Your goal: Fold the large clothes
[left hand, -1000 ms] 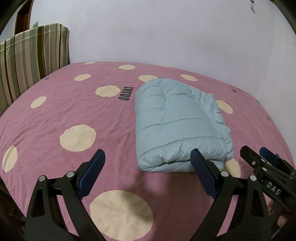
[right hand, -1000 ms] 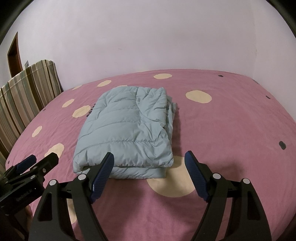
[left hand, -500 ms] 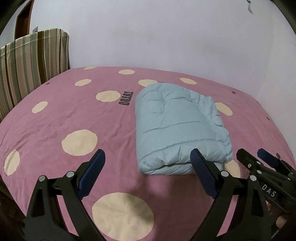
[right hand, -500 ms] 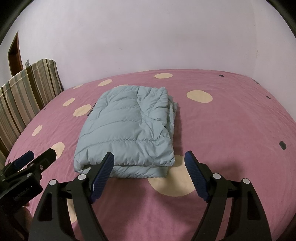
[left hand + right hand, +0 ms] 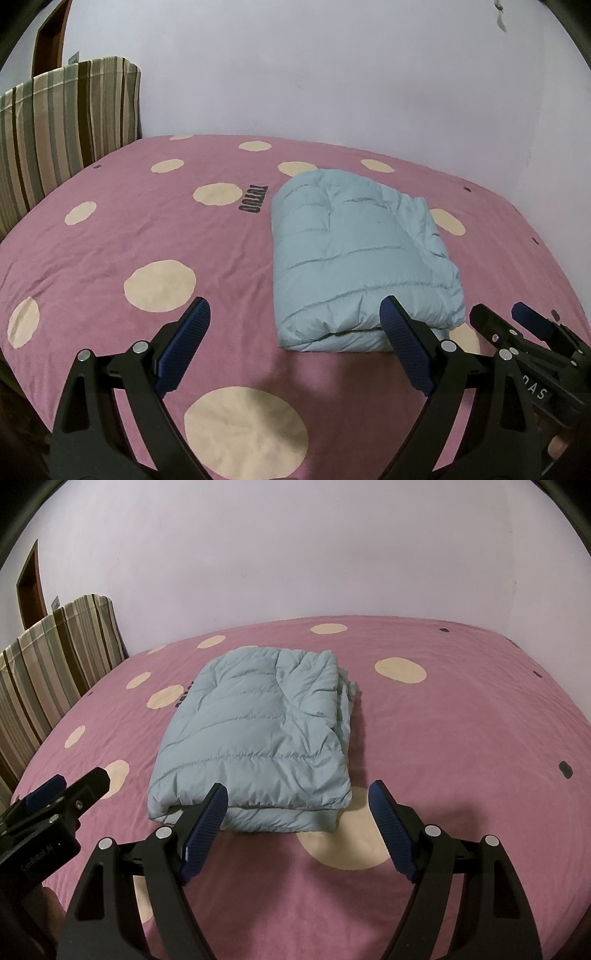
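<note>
A pale blue quilted jacket (image 5: 354, 254) lies folded into a thick rectangle on the pink bedspread (image 5: 155, 229), its folded edge facing me; it also shows in the right wrist view (image 5: 258, 738). My left gripper (image 5: 295, 317) hangs open above the bedspread, near the jacket's front left corner, nothing between its blue pads. My right gripper (image 5: 299, 801) is open too, hovering before the jacket's near edge without touching it. Each gripper shows in the other's view, the right gripper (image 5: 524, 332) at the right edge, the left gripper (image 5: 66, 794) at the left edge.
The pink bedspread with cream dots covers a bed that fills both views. A striped cushion or headboard (image 5: 66, 125) stands at the left. A plain pale wall (image 5: 332, 74) borders the far side and right. A wooden door frame (image 5: 31, 579) shows at far left.
The left wrist view has tilted slightly, so the bed and jacket sit a little lower in the picture. The jacket and both grippers' jaws are unchanged.
</note>
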The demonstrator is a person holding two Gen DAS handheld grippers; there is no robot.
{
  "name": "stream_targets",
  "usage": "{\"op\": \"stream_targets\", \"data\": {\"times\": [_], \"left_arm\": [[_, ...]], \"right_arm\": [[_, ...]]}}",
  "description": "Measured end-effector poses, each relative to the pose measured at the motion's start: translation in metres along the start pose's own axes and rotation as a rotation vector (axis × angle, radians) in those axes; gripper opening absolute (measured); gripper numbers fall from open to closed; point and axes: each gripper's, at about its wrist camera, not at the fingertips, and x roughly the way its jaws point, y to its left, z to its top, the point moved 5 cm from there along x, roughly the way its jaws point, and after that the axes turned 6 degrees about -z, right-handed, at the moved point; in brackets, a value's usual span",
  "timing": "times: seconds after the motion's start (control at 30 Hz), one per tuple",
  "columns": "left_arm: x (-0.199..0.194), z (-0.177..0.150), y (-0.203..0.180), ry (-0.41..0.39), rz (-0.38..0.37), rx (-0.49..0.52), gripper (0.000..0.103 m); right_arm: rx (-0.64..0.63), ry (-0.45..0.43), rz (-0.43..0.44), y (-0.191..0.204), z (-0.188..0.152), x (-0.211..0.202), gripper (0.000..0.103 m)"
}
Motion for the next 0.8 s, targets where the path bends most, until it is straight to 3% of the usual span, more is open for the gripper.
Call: {"op": "stream_targets", "data": {"times": [0.23, 0.43, 0.8], "left_arm": [[0.005, -0.002, 0.003, 0.008, 0.01, -0.025, 0.101], [0.007, -0.004, 0.004, -0.015, 0.073, 0.005, 0.101], [0.022, -0.007, 0.013, 0.026, 0.081, -0.008, 0.101]], "right_arm": [[-0.005, 0.003, 0.004, -0.001, 0.0, 0.003, 0.077], [-0.012, 0.012, 0.012, -0.002, -0.001, 0.007, 0.077], [-0.005, 0.028, 0.007, -0.016, 0.0, 0.018, 0.077]]}}
